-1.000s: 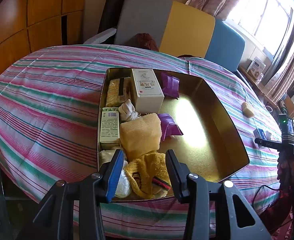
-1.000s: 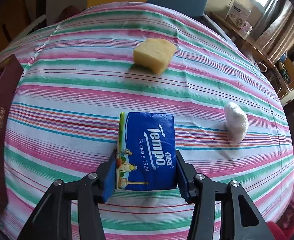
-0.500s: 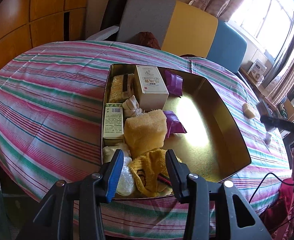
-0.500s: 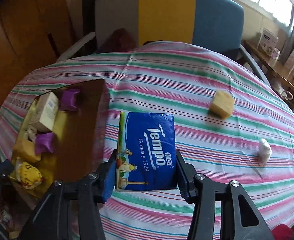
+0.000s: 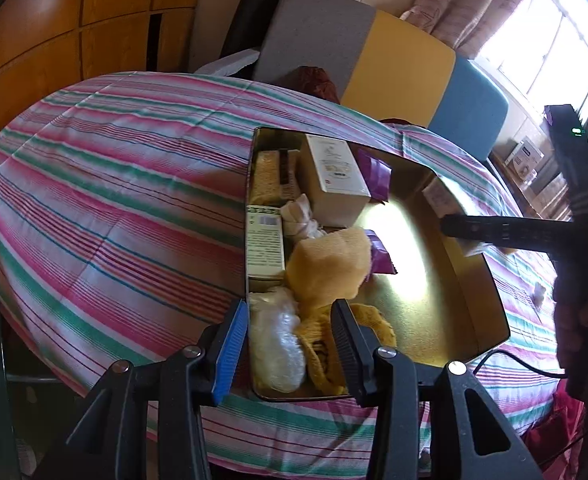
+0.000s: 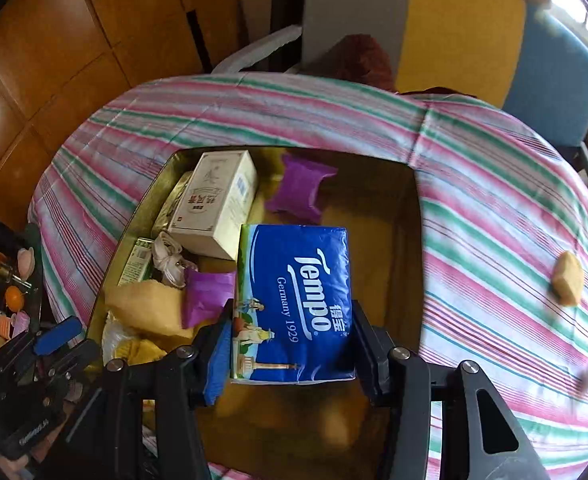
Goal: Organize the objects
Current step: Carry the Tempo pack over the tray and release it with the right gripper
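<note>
Striped tablecloth [image 6: 493, 184] carries gold tin tray [image 6: 405, 216], left half packed. Right gripper [image 6: 292, 342] is clamped on blue Tempo tissue pack [image 6: 297, 300], held over tray's bare right half. Left gripper [image 5: 290, 328] hangs with fingers apart, nothing held, above tray's near edge. Yellow sponge [image 6: 568, 283] sits on the cloth.

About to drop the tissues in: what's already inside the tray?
Packed along the tray's left side: white box, green box, purple packets, sponge, plastic bag, yellow cloth. The floor under them is hidden.
</note>
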